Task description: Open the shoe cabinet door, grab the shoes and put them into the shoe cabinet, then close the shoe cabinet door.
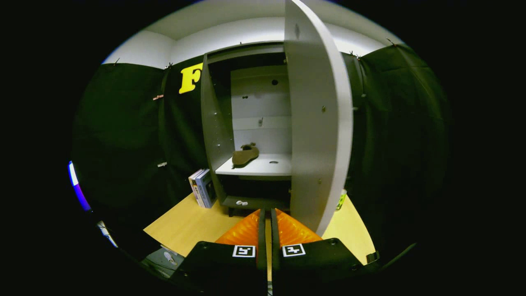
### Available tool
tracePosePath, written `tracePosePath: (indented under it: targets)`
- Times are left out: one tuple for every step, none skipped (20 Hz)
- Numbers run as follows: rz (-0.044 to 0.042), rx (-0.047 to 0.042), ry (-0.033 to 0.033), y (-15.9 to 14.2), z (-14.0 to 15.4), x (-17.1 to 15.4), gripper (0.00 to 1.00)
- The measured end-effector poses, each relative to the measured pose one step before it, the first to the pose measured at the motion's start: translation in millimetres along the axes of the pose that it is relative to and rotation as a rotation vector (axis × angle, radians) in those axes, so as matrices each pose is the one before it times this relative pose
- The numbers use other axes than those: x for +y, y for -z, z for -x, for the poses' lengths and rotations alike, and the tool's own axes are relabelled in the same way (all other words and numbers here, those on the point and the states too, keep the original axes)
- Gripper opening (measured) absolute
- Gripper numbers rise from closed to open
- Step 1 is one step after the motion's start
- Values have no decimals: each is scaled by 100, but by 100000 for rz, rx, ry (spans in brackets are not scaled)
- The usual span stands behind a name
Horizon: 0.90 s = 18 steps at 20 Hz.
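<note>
Since the door [318,119] of the shoe cabinet [213,123] stands swung wide open, edge toward the camera, the inside is easy to see. One brown shoe [245,156] lies on the white shelf [263,166], toward the left side, so that part of the job looks done. It sits well back from the shelf's front edge, which should keep it clear when the door shuts.

The gripper [266,216] is pulled in almost closed, with just a thin gap between its two fingers, and it holds nothing. It points at the bottom of the cabinet, just left of the door's lower edge. That spot makes sense if the next step is to push the door shut.

Some books [202,188] lean beside the cabinet on the wooden floor [185,226], out of the door's way. A small bottle [341,200] stands behind the door.
</note>
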State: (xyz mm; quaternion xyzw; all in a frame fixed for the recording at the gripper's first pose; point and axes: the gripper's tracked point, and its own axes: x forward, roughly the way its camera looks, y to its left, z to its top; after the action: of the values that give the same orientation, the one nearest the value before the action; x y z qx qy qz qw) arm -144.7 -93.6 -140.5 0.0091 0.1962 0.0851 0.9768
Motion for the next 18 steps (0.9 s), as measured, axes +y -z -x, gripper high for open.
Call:
tracePosePath:
  targets:
    - [39, 2759, -1665, 996, -557, 901, 9]
    - [-329, 2608, -1771, 1162, -1388, 1033, 19]
    - [-180, 3645, -162, 1387, -1121, 569, 28]
    - [-372, 3865, -873, 1584, -1201, 1002, 34]
    - [-681, 4166, -580, 1459, -1347, 782, 33]
    - [-714, 4612, -200, 1619, -1540, 773, 33]
    - [-1313, 4488, 463, 1493, -1580, 471, 33]
    - [-1265, 3776, 196, 1602, -1590, 543, 33]
    - [-971, 3454, 709, 1498, -1493, 469, 33]
    - [-686, 2994, -577, 1467, -1666, 616, 33]
    - [-112, 3108, 212, 1377, -1488, 446, 36]
    - [51, 2981, 193, 1308, -1500, 465, 41]
    - [151, 2611, 522, 1183, -1631, 232, 43]
    - [187, 2342, 411, 1086, -1525, 448, 43]
    - [-12, 2219, 1232, 956, -1444, -44, 43]
    - [-284, 1972, 1080, 938, -1694, 79, 43]
    - [-443, 2250, 1039, 772, -1540, -54, 43]
    - [-179, 2055, 1208, 870, -1464, 13, 43]
